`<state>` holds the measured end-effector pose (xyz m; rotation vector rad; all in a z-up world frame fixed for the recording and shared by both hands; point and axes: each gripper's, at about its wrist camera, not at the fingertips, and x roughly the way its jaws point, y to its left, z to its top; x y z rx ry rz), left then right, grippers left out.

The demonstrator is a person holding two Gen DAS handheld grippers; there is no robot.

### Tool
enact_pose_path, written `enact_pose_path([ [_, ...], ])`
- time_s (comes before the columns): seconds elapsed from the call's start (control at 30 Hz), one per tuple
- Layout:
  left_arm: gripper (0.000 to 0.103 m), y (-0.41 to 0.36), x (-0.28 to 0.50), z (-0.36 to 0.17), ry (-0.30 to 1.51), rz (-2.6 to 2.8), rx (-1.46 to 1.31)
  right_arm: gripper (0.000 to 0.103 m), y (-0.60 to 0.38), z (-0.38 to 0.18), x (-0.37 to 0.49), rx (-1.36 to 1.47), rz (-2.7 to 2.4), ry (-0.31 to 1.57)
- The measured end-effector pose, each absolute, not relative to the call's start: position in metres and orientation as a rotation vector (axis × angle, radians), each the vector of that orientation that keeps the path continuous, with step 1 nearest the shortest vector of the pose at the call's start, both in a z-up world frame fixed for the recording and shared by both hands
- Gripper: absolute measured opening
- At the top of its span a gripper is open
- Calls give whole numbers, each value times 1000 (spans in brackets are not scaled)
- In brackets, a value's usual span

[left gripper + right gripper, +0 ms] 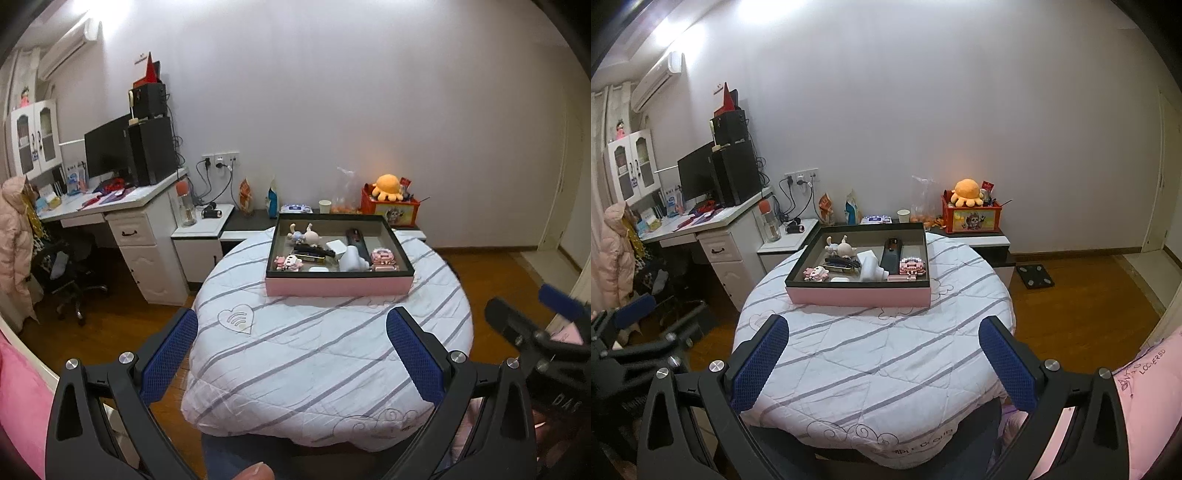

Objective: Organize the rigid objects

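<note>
Rigid objects — small figurines, a white box, a dark remote-like bar and pink block models — all sit inside the pink-sided tray, which rests on the quilt-covered round tabletop well ahead of both sets of jaws. My left gripper and right gripper each hang with jaws spread wide and nothing between them, back at the near edge of the quilt. From here I judge the scene fits either a jumble waiting to be sorted or a tray already filled, so I commit to neither. Any reach I make should come in high over the tray's dark rim, since the pieces are crowded and touching, and a low approach would knock neighbours. The quilt looks soft, so the tray may shift if pushed.
</note>
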<state>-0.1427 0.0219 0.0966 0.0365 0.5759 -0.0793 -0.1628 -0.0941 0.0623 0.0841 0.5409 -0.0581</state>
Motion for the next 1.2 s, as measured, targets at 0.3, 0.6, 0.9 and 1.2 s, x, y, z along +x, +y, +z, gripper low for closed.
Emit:
enact_pose_path([
  [0.3,103,9,-138,85,610,-43,74,103,-102,59,-165,104,-65,544],
  [0.6,103,8,-138,81,617,-52,68,103,-102,57,-163,107,-62,548],
  [0.9,103,5,-137,80,622,-53,74,103,-103,55,-161,107,-68,549],
  [1.2,103,7,-136,79,621,-50,69,103,-103,55,-161,106,-68,549],
])
